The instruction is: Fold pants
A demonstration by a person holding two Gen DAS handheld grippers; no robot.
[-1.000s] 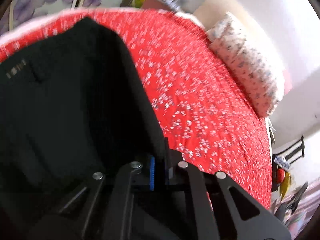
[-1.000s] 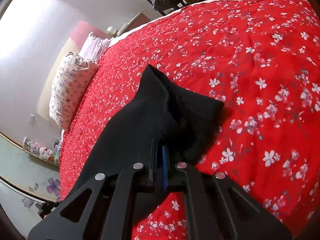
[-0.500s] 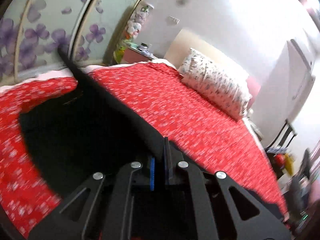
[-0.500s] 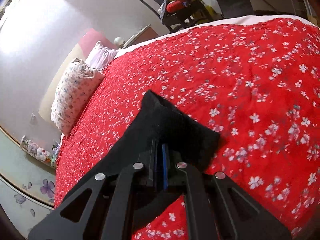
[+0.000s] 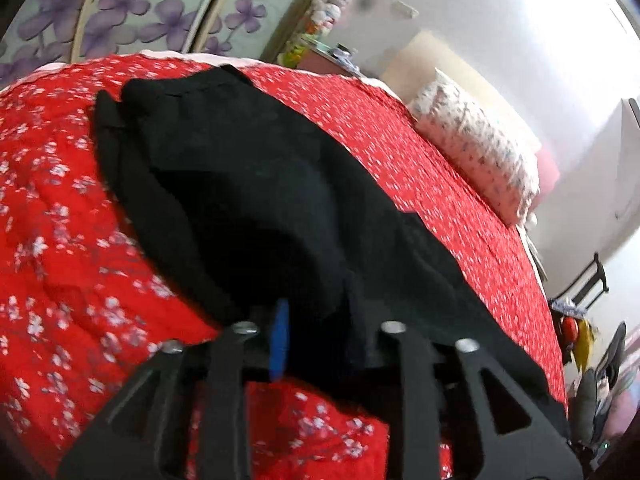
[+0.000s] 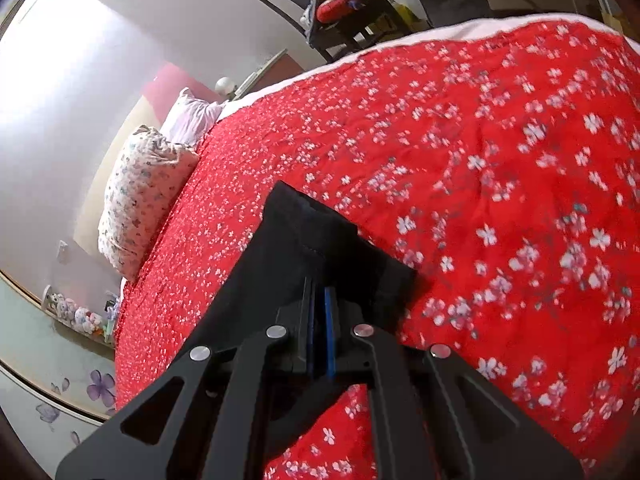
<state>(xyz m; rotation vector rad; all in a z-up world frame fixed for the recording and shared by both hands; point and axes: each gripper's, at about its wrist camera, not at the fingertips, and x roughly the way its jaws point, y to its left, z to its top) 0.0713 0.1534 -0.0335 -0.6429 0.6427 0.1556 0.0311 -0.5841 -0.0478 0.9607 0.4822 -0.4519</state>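
The black pants (image 5: 248,184) lie on the red flowered bedspread (image 5: 56,248), stretched from the waistband at the far left toward the lower right. My left gripper (image 5: 316,320) stands with its jaws apart over the pants' near edge; the cloth drapes loosely across the gap and hides the right finger. In the right wrist view, my right gripper (image 6: 318,304) is shut on the pants (image 6: 320,236) at a leg end, whose corner sticks out past the fingertips above the bedspread (image 6: 500,184).
A flowered pillow (image 5: 476,140) lies at the head of the bed, also in the right wrist view (image 6: 140,196). A wardrobe with purple flowers (image 5: 120,8) stands behind the bed. A dark chair with clutter (image 6: 344,12) stands past the bed's far edge.
My left gripper has opened and let the pants down onto the bed; before it held the cloth lifted. My right gripper stays shut on the leg end and has shifted slightly.
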